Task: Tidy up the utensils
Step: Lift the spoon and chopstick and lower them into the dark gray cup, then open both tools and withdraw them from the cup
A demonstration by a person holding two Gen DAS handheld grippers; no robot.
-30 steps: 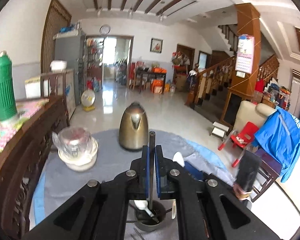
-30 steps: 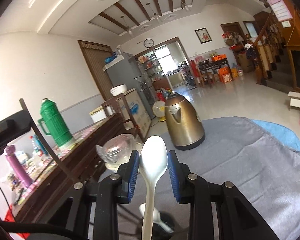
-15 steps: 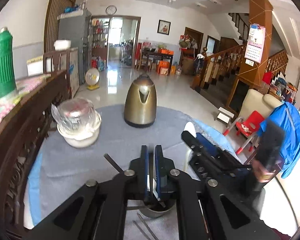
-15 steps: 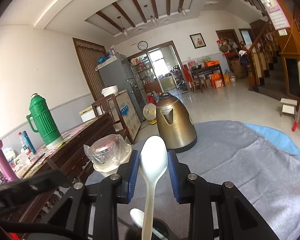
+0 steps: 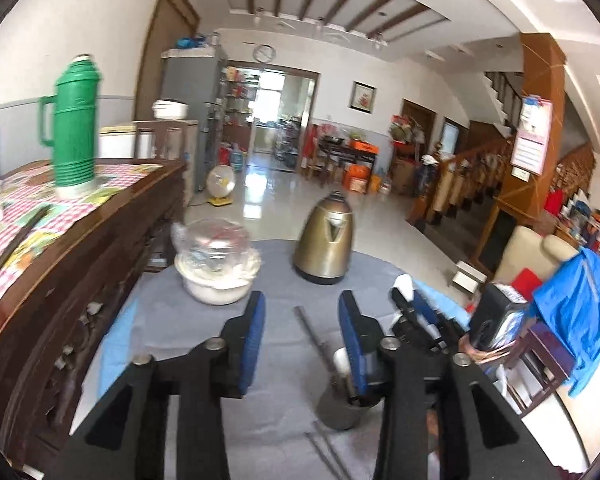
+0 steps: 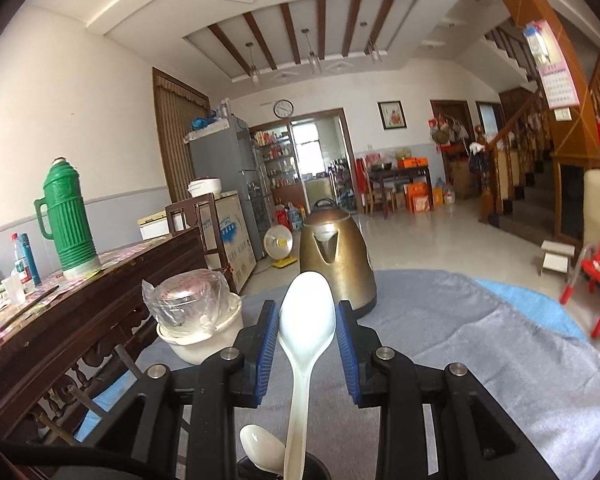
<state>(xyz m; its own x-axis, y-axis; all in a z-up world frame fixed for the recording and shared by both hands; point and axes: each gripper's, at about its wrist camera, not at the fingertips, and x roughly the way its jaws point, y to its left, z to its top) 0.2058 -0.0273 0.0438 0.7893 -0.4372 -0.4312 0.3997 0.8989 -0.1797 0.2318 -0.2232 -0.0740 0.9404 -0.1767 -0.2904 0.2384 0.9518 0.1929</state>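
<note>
My left gripper (image 5: 300, 304) hangs over the grey cloth with its jaws opening and nothing between them. Just right of it a dark cup (image 5: 340, 408) holds a dark chopstick (image 5: 312, 332) and a white spoon (image 5: 342, 360). Two thin chopsticks (image 5: 328, 452) lie on the cloth in front of the cup. In the left wrist view my right gripper (image 5: 416, 316) shows at the right, carrying a white spoon (image 5: 404, 284). In the right wrist view my right gripper (image 6: 306, 320) is shut on that white spoon (image 6: 306, 312), bowl up. Its handle reaches down to the cup (image 6: 316, 468), where another white spoon (image 6: 260, 448) rests.
A brass kettle (image 5: 326, 248) and a white bowl under a plastic-wrapped lid (image 5: 216, 272) stand at the back of the round table (image 5: 160, 320). A dark wooden sideboard (image 5: 80, 240) with a green thermos (image 5: 74, 128) runs along the left. A chair with a blue jacket (image 5: 572, 312) is at the right.
My left gripper has let go of the dark chopstick, which now stands in the cup, and has opened and shifted left. My right gripper with the spoon has sunk a little.
</note>
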